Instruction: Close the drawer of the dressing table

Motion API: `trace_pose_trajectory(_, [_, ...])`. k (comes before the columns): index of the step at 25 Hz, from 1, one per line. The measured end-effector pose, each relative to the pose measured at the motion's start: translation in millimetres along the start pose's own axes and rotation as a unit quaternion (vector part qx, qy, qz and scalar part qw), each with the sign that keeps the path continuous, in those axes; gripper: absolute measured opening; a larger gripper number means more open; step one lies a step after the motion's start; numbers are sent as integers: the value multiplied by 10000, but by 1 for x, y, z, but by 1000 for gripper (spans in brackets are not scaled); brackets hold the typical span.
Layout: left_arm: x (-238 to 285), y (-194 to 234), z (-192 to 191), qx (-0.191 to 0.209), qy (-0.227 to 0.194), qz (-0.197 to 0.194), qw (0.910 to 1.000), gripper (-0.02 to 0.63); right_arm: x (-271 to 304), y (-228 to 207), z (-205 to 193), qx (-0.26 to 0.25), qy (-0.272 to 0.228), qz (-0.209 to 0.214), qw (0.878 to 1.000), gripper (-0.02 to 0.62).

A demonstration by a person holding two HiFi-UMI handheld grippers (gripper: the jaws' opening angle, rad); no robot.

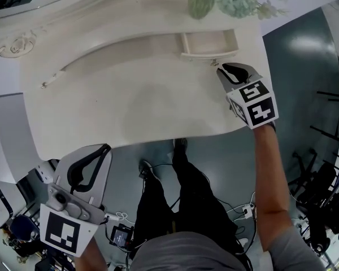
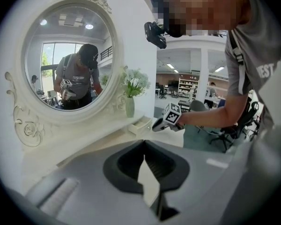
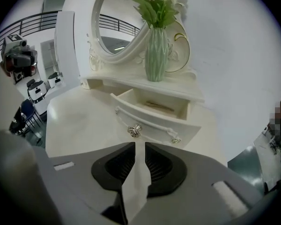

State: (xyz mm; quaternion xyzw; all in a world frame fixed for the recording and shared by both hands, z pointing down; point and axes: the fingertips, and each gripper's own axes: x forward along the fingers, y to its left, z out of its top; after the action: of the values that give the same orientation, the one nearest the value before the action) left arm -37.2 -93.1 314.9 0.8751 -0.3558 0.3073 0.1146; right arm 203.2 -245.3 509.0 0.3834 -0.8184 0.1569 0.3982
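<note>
While the drawer stands open, our right gripper hovers near its knob, slightly open; our left gripper is closed.

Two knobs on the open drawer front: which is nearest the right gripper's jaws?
The left knob in the right gripper view, just above the right gripper; the other knob sits off right, near the corner of the drawer.

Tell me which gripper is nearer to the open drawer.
Right. The right gripper sits just in front of the drawer, jaws slightly apart and empty. The left gripper hangs beyond the dressing table's near edge, far to the left.
</note>
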Motion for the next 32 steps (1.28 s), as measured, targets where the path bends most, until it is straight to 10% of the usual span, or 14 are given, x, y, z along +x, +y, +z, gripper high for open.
trace_pose_trajectory(32, [23,8,-19,-234,121,-33,9996,2,32,0,22,111,-77,-212,9997,58])
